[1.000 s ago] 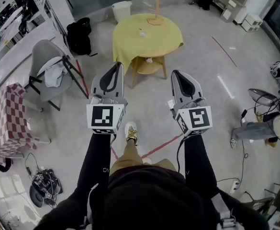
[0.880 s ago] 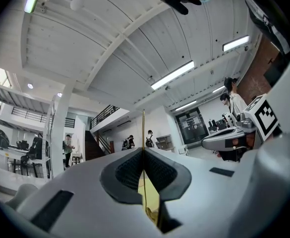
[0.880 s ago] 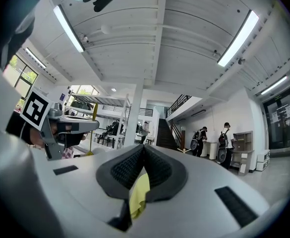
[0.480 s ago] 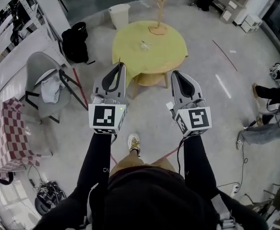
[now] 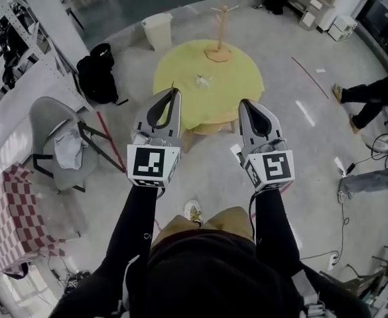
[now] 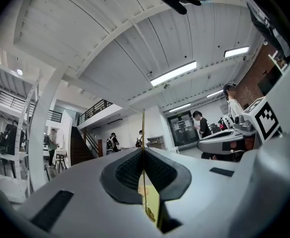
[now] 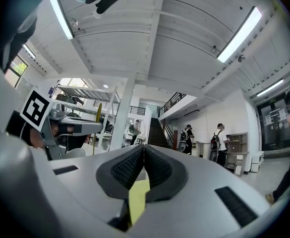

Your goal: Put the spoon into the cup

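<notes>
1. Left gripper (image 6: 144, 151): jaws pressed together on one thin gold-coloured metal spoon (image 6: 144, 128). The slim handle stands up past the jaw tips, and the small bowl end shows behind the pads, nearer the camera.
2. Right gripper (image 7: 144, 147): jaws closed flat against each other with nothing between the pads. A yellow strip shows through the gap behind them.
3. Head view: the left gripper (image 5: 175, 93) and right gripper (image 5: 245, 103) are held side by side and apart, at the ends of black sleeves. Both sets of tips point toward the near edge of one round yellow-topped desk (image 5: 237, 78). The spoon (image 5: 173, 85) shows only as a fine line rising from the left tips, so it is in the jaws rather than on the desk.
4. Materials: two gripper bodies of smooth grey plastic; black pads with a ribbed, mesh-like face; one white cube with black square markers on each gripper.
5. On the desk: one pale wooden peg stand (image 5: 219, 35) on a flat base at the far side, and one small pale object (image 5: 203, 80) near the middle. It is too small to tell whether it is the cup.
6. Floor around the desk — grey concrete:
   - one white bin (image 5: 157, 30)
   - one black backpack (image 5: 95, 78)
   - one grey shell chair (image 5: 51, 121) with a white cloth draped over it
   - one red-and-white checked cloth (image 5: 8, 217) at the left edge
</notes>
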Tool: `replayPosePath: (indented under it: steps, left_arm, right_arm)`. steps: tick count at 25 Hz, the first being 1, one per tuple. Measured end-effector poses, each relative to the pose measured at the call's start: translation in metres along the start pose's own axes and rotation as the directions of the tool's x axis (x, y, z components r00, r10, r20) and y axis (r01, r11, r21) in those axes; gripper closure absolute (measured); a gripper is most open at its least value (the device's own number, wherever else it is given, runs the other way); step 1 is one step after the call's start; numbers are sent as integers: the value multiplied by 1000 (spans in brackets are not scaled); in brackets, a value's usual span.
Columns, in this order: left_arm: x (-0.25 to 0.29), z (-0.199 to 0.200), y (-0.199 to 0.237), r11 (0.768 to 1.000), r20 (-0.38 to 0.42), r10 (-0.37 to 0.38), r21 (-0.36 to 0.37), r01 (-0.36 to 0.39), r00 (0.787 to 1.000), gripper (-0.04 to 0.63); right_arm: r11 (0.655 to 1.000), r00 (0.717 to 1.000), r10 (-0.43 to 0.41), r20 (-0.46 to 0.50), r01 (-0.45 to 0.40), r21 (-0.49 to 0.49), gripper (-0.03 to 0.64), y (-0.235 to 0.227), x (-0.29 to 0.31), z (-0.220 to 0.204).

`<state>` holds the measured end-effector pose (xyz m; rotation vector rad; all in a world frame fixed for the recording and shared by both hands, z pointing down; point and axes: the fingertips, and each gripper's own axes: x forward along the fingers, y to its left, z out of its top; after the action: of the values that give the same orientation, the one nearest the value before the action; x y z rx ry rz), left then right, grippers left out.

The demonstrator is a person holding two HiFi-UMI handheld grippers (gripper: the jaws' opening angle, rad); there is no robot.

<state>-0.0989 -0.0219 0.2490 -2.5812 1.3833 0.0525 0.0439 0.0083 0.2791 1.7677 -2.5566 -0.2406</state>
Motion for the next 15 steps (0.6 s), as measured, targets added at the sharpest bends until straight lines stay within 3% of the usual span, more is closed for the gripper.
replayPosePath:
  steps: [7, 15]
  left_arm:
    - [34, -1, 1, 999, 22, -52, -14, 53, 998, 580]
    - [74, -22, 23, 999, -3, -30, -33, 30, 1000, 580]
  right_arm:
    - [998, 998, -60, -14, 60, 0, 591, -22, 19, -10]
    - [1000, 1000, -26, -11, 26, 7, 591, -45, 70, -21]
